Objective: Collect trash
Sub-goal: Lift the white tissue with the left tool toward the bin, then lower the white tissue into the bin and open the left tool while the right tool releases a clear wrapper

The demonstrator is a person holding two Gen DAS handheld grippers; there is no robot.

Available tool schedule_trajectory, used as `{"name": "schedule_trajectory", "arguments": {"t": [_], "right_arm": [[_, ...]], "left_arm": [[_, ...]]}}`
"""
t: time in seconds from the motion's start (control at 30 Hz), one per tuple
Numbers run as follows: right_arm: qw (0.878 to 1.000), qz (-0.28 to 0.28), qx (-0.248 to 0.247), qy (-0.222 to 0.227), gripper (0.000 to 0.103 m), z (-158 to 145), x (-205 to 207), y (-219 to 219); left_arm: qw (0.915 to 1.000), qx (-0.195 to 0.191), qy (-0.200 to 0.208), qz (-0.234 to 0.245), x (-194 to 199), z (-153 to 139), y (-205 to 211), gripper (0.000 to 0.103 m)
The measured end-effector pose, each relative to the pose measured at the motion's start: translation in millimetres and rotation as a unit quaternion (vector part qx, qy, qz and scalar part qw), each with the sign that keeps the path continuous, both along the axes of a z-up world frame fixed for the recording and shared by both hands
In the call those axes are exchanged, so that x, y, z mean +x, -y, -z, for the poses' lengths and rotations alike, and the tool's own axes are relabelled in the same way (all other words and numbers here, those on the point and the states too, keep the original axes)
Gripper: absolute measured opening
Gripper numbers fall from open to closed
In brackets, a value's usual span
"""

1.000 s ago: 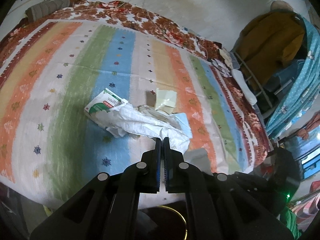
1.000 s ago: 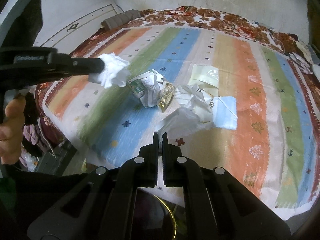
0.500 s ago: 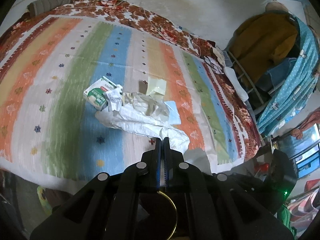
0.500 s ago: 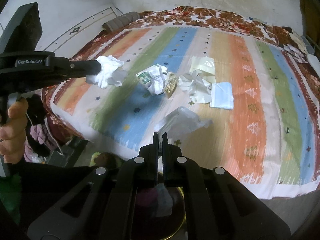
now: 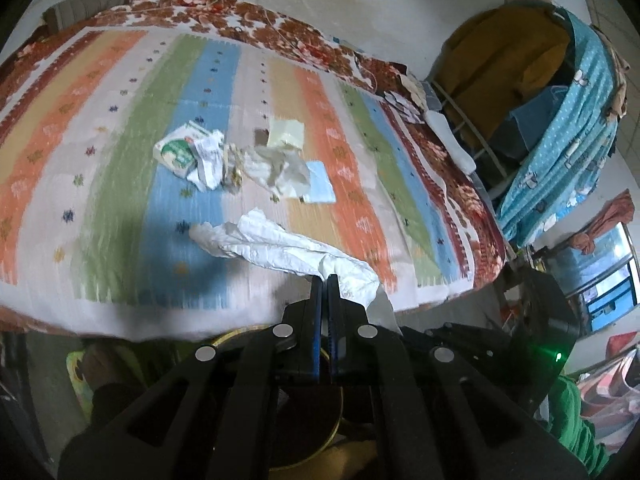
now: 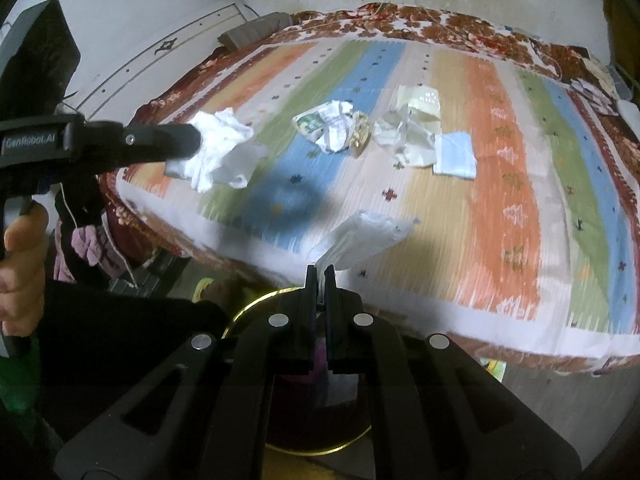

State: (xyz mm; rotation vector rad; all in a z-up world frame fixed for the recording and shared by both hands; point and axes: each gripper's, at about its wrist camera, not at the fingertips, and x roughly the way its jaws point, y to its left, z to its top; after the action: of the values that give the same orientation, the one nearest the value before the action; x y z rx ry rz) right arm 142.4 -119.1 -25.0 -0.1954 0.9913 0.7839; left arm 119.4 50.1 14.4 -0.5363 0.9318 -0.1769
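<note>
Right wrist view: a clear plastic wrapper [image 6: 362,236] is clamped in the right gripper [image 6: 319,270], crumpled white paper [image 5: 288,248] in the left gripper [image 5: 325,280], while several scraps [image 6: 408,136] are left uncollected on the bed [image 6: 520,220].

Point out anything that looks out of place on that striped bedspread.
A pile of litter sits mid-bedspread: a crushed green-and-white carton, crumpled paper, a pale yellow packet and a blue folded piece. Each gripper is shut on white trash: left, right.

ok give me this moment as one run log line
left tool: shut on white plastic bag | right tool: shut on clear plastic bag | left on bed: carton, paper scraps
</note>
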Motion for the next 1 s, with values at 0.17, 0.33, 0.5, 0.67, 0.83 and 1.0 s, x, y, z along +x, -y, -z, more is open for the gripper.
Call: {"name": "schedule_trajectory", "arguments": {"t": [0.17, 0.33, 0.5, 0.67, 0.83, 1.0], "right_arm": [[1.000, -0.005, -0.007, -0.008, 0.003, 8.8, -16.4, 4.0], [0.999, -0.010, -0.025, -0.020, 0.003, 22.2, -31.2, 3.3], [0.998, -0.015, -0.047, -0.033, 0.003, 36.2, -42.4, 4.4], [0.996, -0.018, -0.074, -0.052, 0.003, 52.2, -49.6, 3.0], [0.992, -0.019, -0.099, -0.073, 0.003, 68.6, -49.8, 1.5], [0.988, -0.016, -0.118, -0.102, 0.003, 85.5, -46.0, -0.4]], "left_arm": [[0.9999, -0.005, -0.006, 0.008, -17.2, 8.7, 10.2, 0.002], [0.9997, -0.014, -0.018, 0.008, -31.9, 20.5, 17.9, 0.002], [0.9989, -0.016, -0.043, 0.005, -42.1, 38.6, 27.3, 0.002], [0.9972, -0.015, -0.073, -0.001, -45.3, 57.8, 33.3, 0.002], [0.9920, -0.025, -0.123, -0.014, -45.3, 86.5, 36.6, 0.002], [0.9882, -0.030, -0.148, -0.027, -43.3, 101.0, 33.1, 0.002]]}}
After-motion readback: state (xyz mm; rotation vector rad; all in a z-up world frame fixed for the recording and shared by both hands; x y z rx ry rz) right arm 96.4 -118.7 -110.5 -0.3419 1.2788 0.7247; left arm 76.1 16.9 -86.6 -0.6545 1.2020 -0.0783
